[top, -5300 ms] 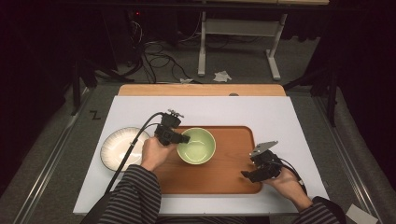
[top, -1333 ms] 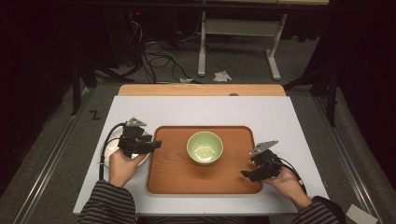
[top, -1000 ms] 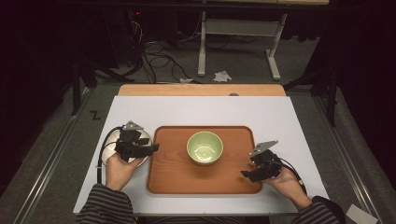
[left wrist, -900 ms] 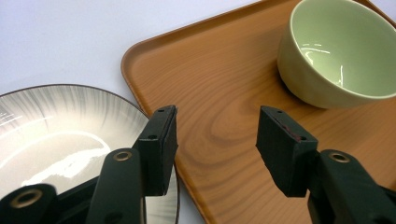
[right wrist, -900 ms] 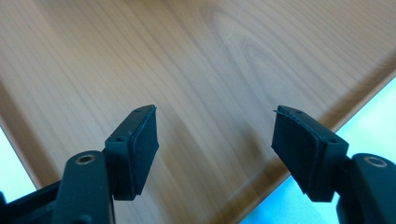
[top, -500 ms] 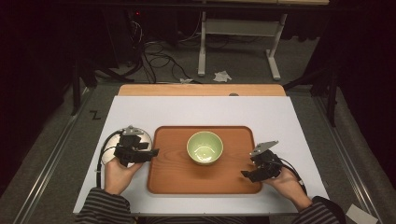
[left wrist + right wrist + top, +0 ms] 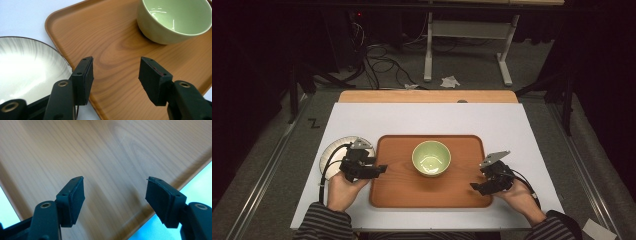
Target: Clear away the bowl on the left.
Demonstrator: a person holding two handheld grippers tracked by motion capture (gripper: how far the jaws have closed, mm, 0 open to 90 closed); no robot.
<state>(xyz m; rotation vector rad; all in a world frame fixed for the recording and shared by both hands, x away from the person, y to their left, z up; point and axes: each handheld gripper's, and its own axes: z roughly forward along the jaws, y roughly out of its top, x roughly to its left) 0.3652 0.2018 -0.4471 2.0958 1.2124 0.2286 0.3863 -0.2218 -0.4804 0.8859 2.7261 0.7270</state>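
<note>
One wooden tray [image 7: 402, 192] lies on the white worktop [image 7: 427, 120], set toward its near edge and roughly midway between its left and right edges. One green bowl [image 7: 431, 158] stands upright on the tray, in the far half, about central between the tray's left and right rims; it appears empty. One white plate [image 7: 332, 152] with a dark rim lies on the worktop just beside the tray's left rim (whether the two touch cannot be told).

Two grippers are present, one in each hand.

The left gripper [image 7: 379, 169] sits at the tray's left rim, pointing toward the bowl. In the left gripper view its jaws stand wide apart over the tray's near-left part, with one jaw above the tray rim next to the plate [image 7: 27, 70]; they have just been opening a little further, and nothing lies between them. The bowl [image 7: 175, 21] is ahead of them and clear of them.

The right gripper [image 7: 476, 187] sits at the tray's near-right corner, pointing inward over the tray. In the right gripper view its jaws are likewise spread wide above bare tray wood [image 7: 107, 157], holding nothing.

Count: one tray, one bowl, one plate, two grippers, neither gripping.
</note>
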